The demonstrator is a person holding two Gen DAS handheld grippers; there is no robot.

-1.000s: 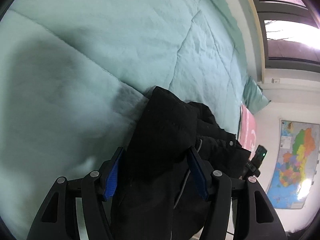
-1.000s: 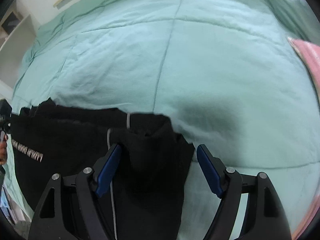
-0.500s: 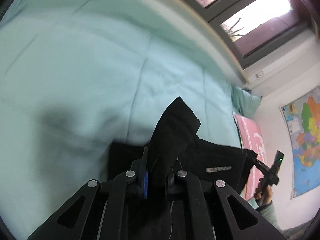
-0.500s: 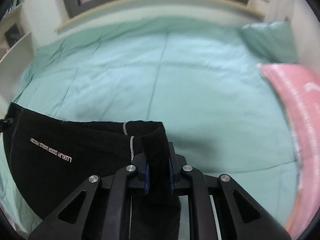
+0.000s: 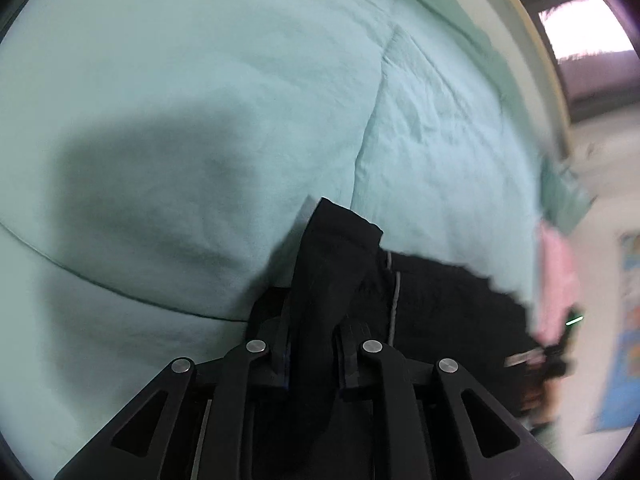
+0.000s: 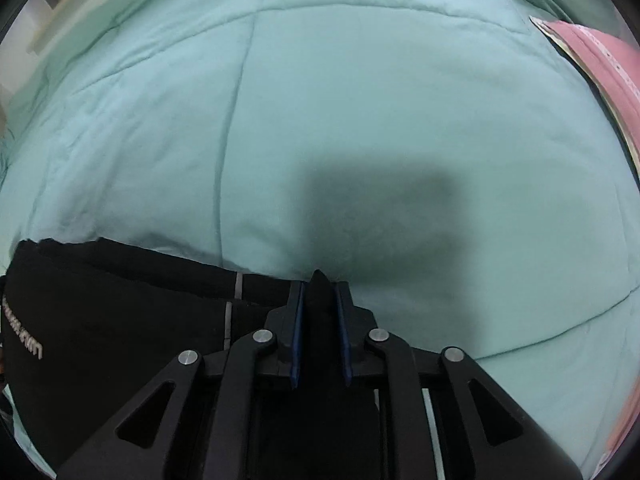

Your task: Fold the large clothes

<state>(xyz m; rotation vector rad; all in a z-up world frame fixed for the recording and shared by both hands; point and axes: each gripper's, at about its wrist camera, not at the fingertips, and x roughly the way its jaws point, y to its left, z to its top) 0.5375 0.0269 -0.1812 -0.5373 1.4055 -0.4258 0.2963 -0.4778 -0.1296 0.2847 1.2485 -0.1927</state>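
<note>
**Black garment pinched at both ends, stretched sideways over the quilt**

The black garment (image 5: 420, 300) is held at two points. In the left wrist view a bunched fold is clamped between the jaws of the left gripper (image 5: 314, 344), which are pressed nearly together on the cloth; a tongue of fabric sticks out past the fingertips toward the far side. From there the rest of the cloth is seen running off to the right, toward the other tool near a pink item (image 5: 556, 280) at the frame edge.

In the right wrist view the right gripper (image 6: 320, 320) is pinching a narrow ridge of the same cloth between its blue pads (image 6: 298, 332); the jaws are easing open slightly, yet the pads are judged still pressed on the fabric. The garment extends left from these jaws, a printed logo (image 6: 22, 340) being visible at the far-left end.

Key relation: the long axis of the garment is laid left–right between the two grippers, across the near edge of the green quilt (image 6: 360, 100). Bare quilt is spread beyond both sets of jaws, on the far side. Neither hand is nearer; each owns one end.

Likely next step, as a judgement: the held edge is to be carried forward and laid flat, both ends kept level so no skew is introduced.
</note>
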